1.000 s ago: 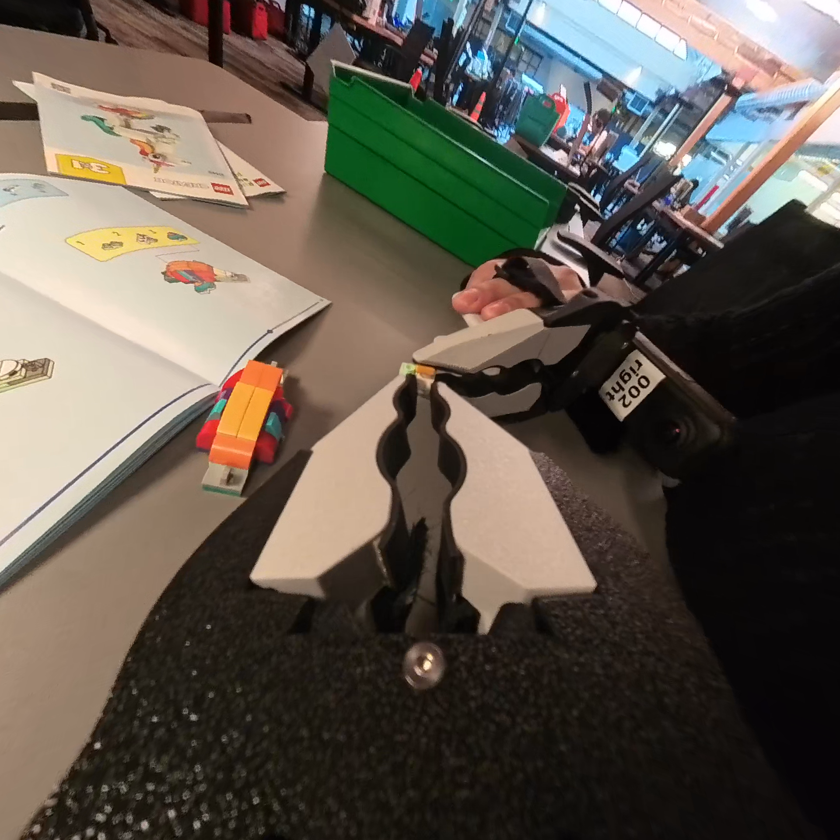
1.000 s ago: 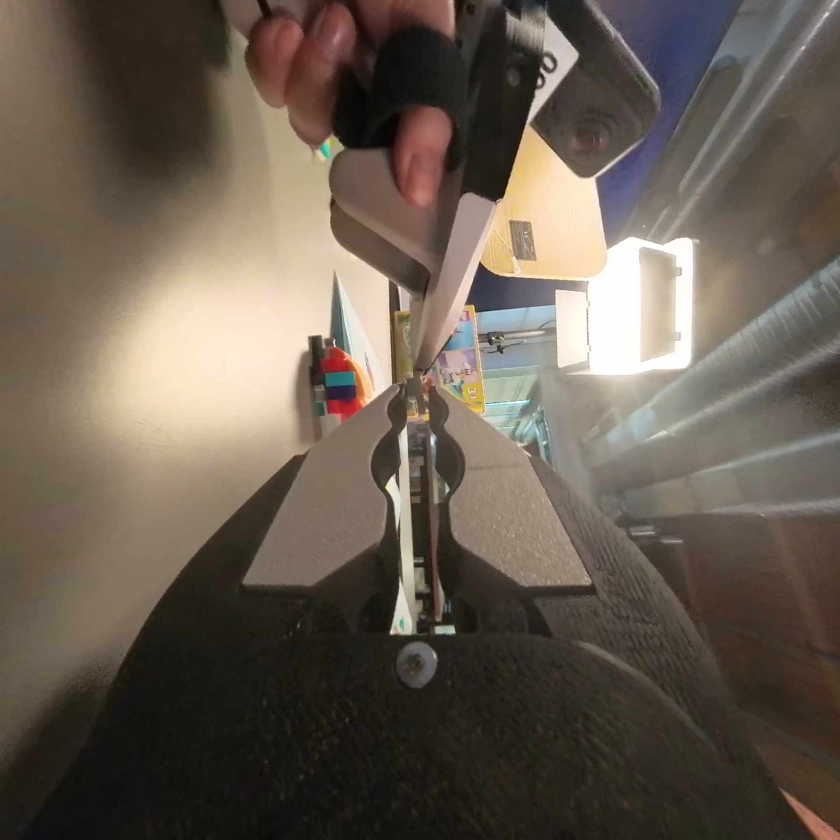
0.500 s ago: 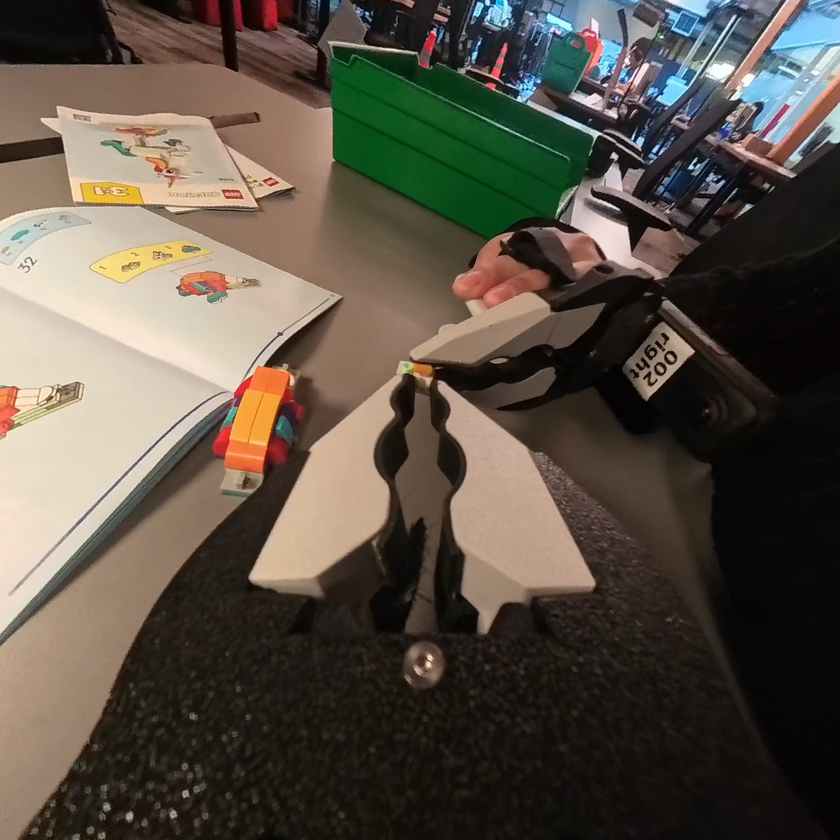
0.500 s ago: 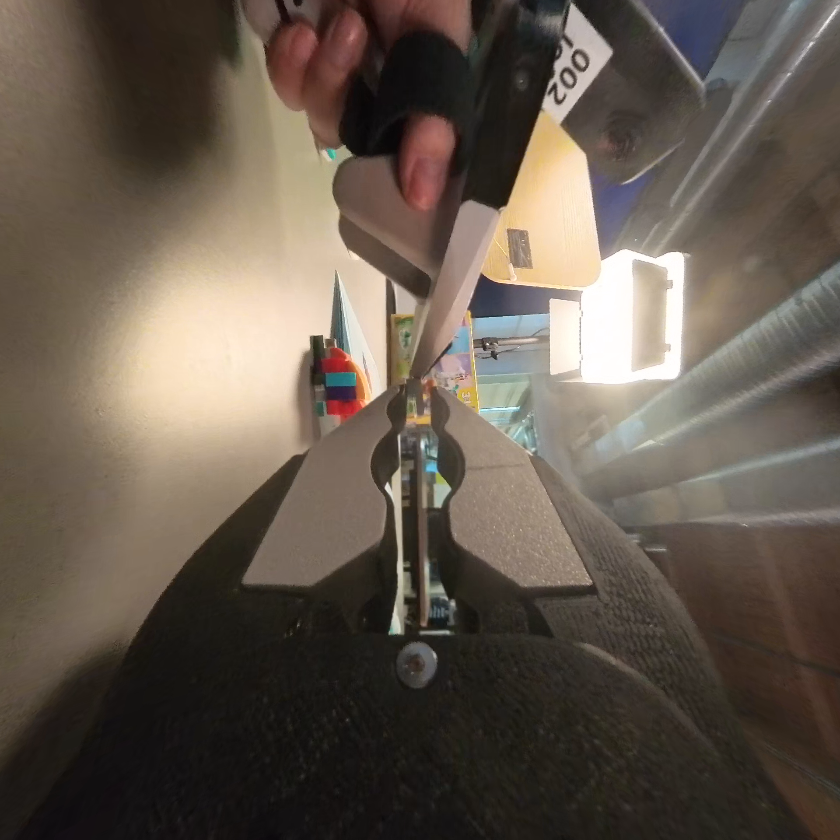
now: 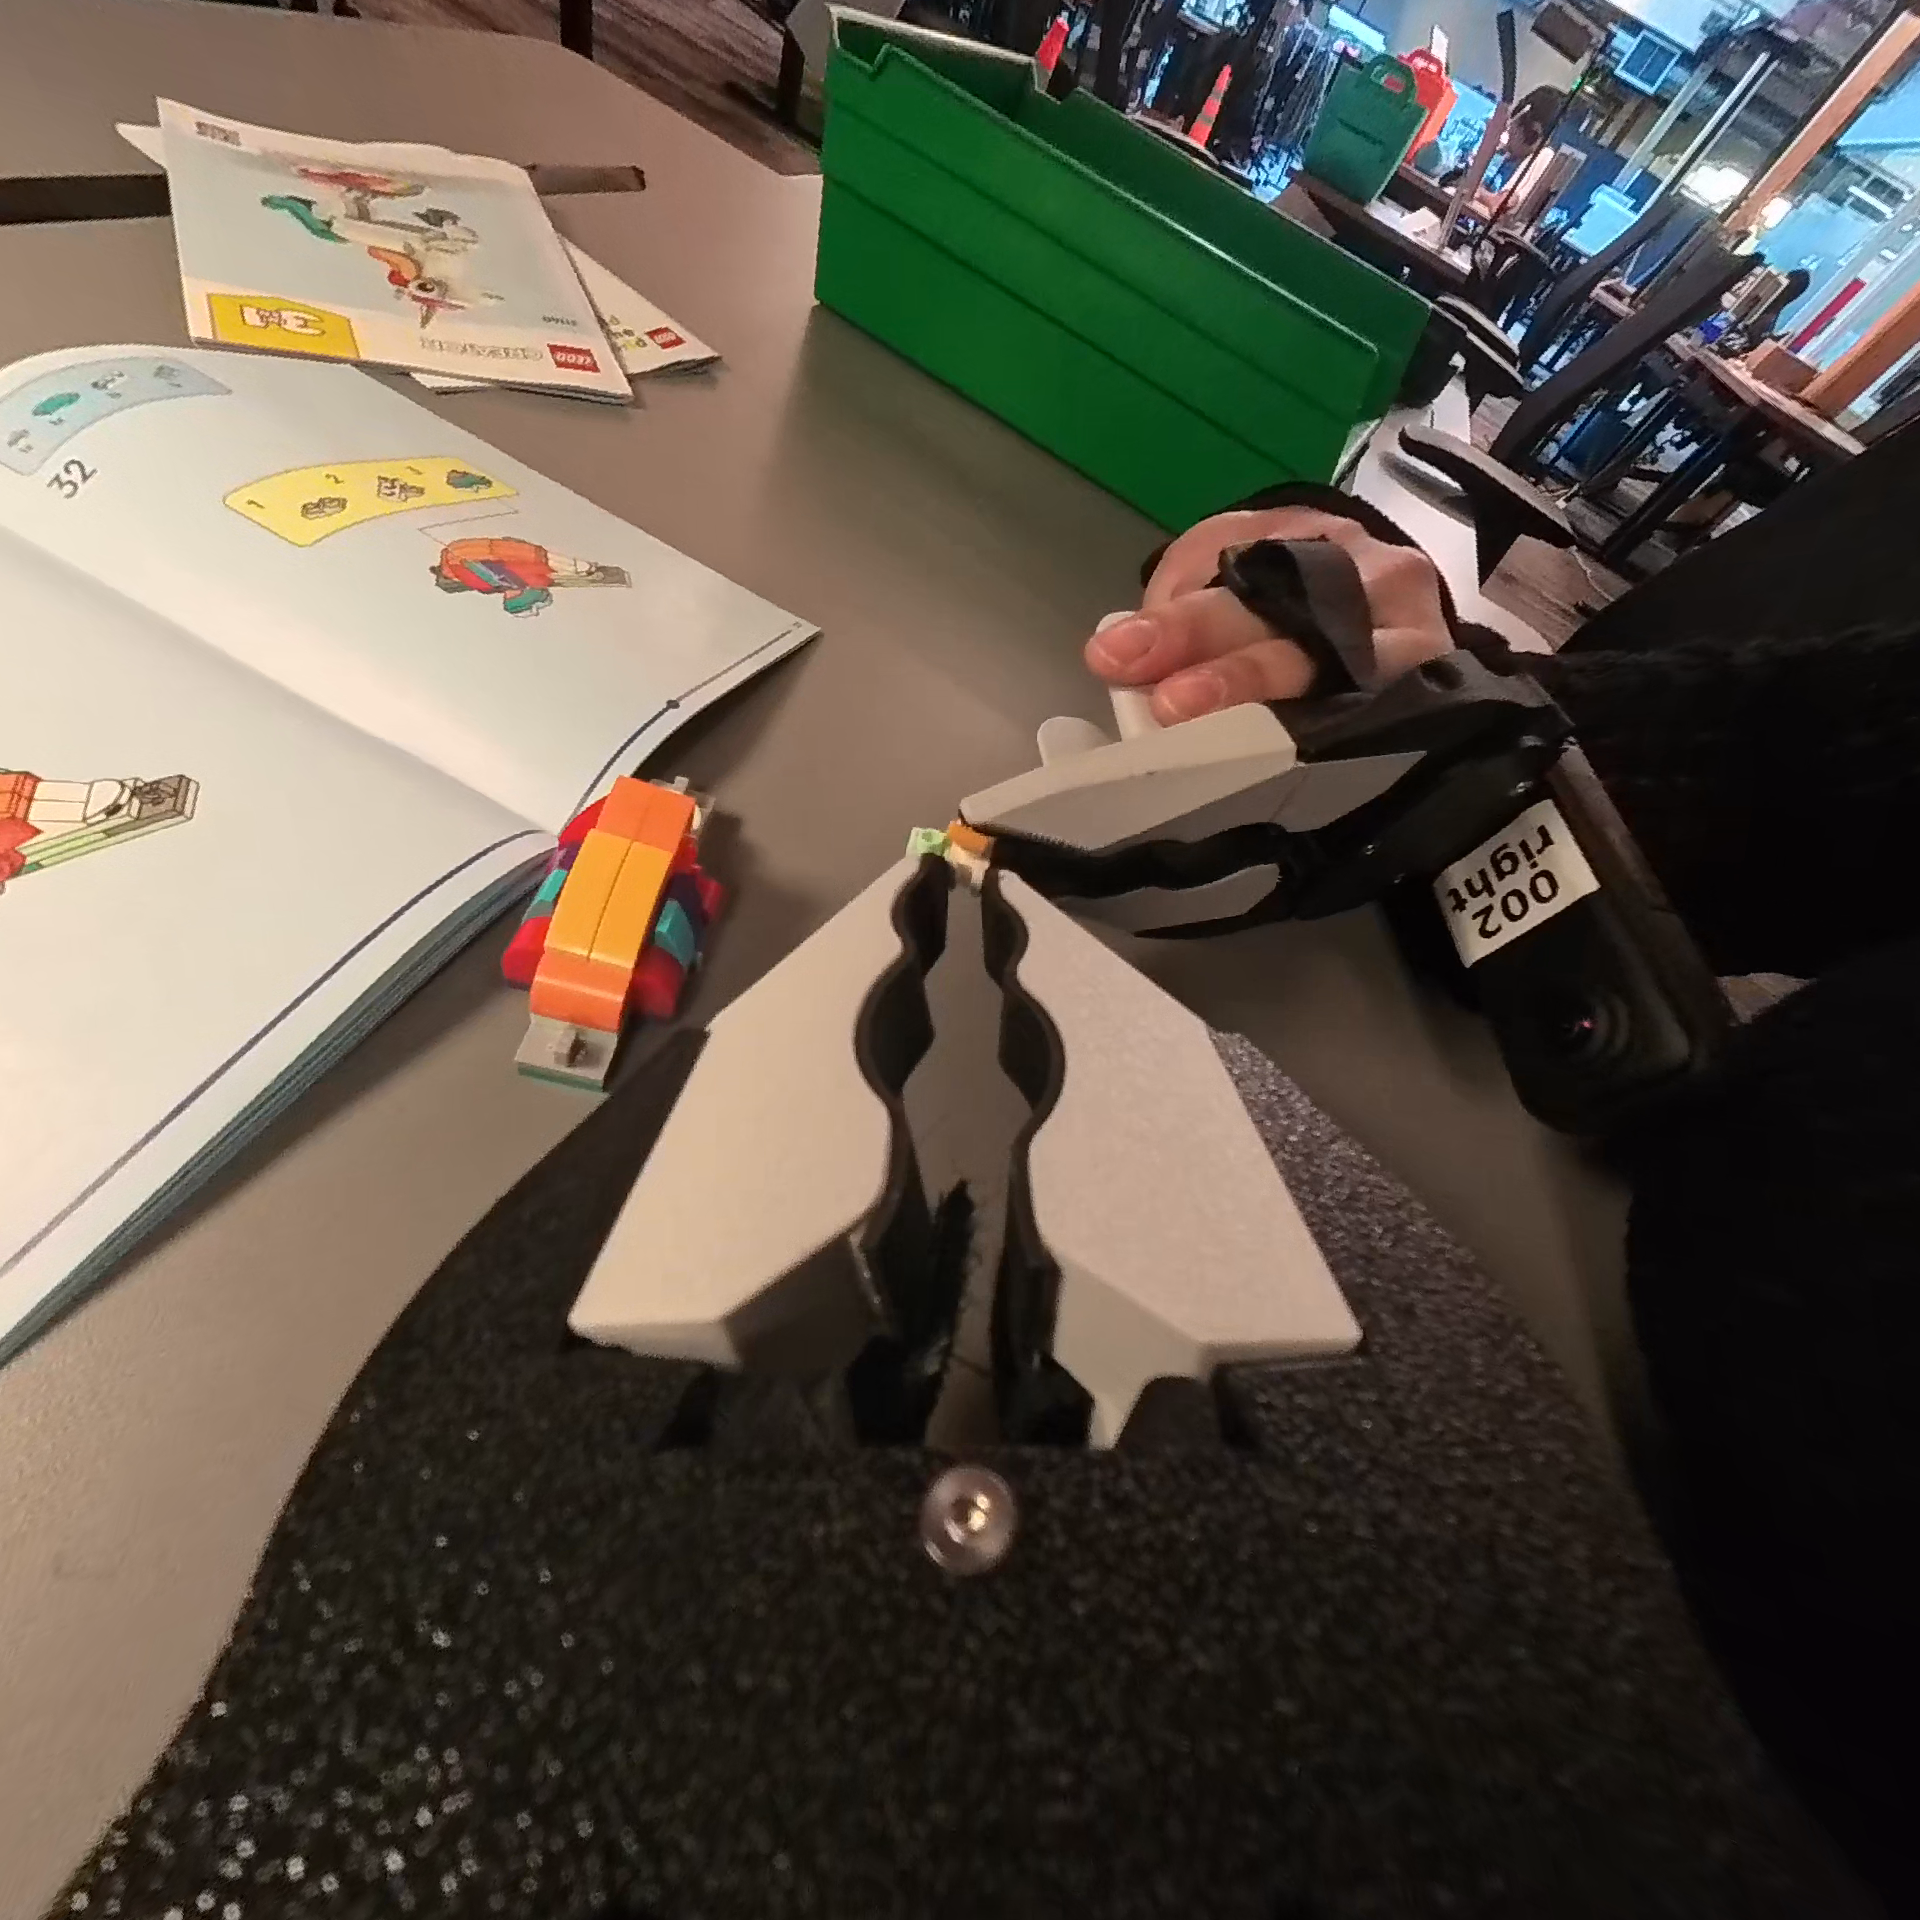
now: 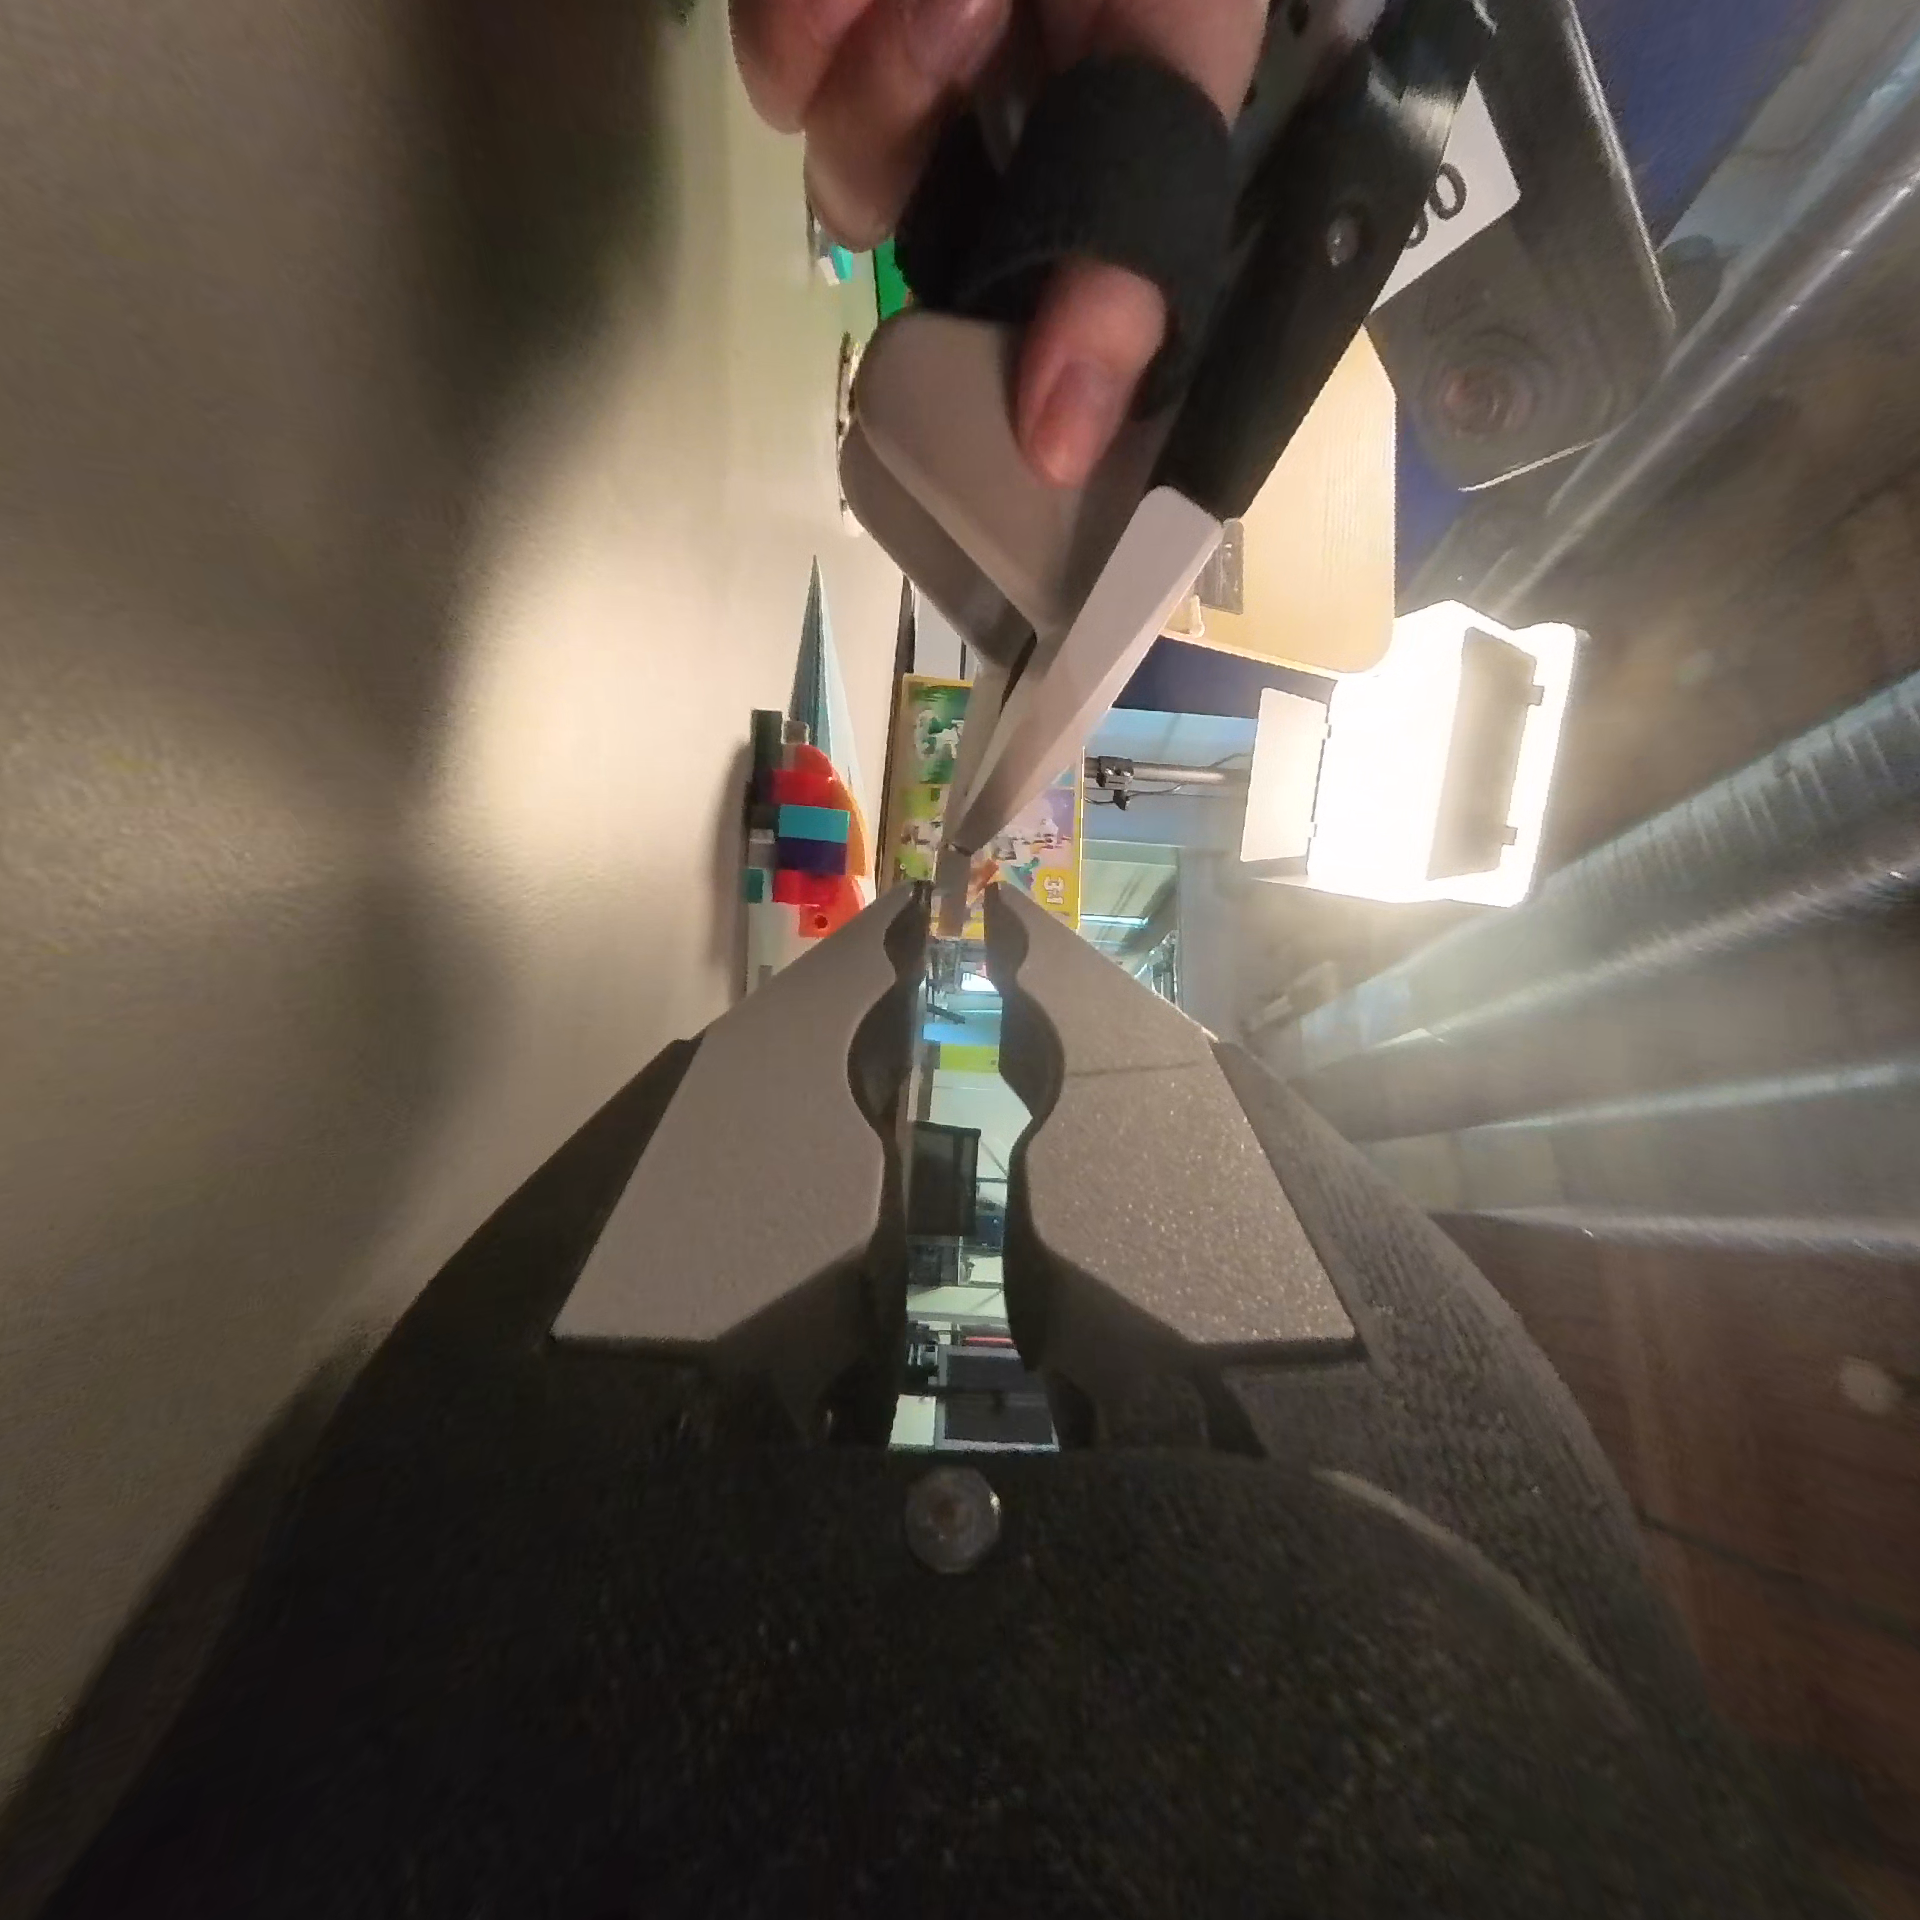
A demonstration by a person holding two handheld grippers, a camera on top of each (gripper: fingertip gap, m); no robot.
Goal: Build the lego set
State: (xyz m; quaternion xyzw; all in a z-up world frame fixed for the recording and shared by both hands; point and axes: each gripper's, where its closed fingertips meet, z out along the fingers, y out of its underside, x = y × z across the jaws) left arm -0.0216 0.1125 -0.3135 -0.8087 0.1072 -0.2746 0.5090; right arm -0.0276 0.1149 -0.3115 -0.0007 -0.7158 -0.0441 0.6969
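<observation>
- Tiny lego piece [image 5: 956,850], green/orange/white, sits mid-frame in the left wrist view, off the table, pinched where both tool tips meet.
- Your left gripper [image 5: 951,883]: jaws nearly shut, tips clamped on the piece.
- Your right gripper [image 5: 987,826]: comes in from the right, jaws closed on the same piece. Which studs are mating is too small to tell; likely a press-fit in progress.
- Partly built model [image 5: 613,925], orange top over red and teal, lies on the grey table [image 5: 935,540] left of centre, touching the open instruction booklet [image 5: 312,675].
- Progress: looks mid-build. Core body done; this small sub-piece is not yet on it.
- Green bin [image 5: 1091,270] upper centre, contents hidden.
</observation>
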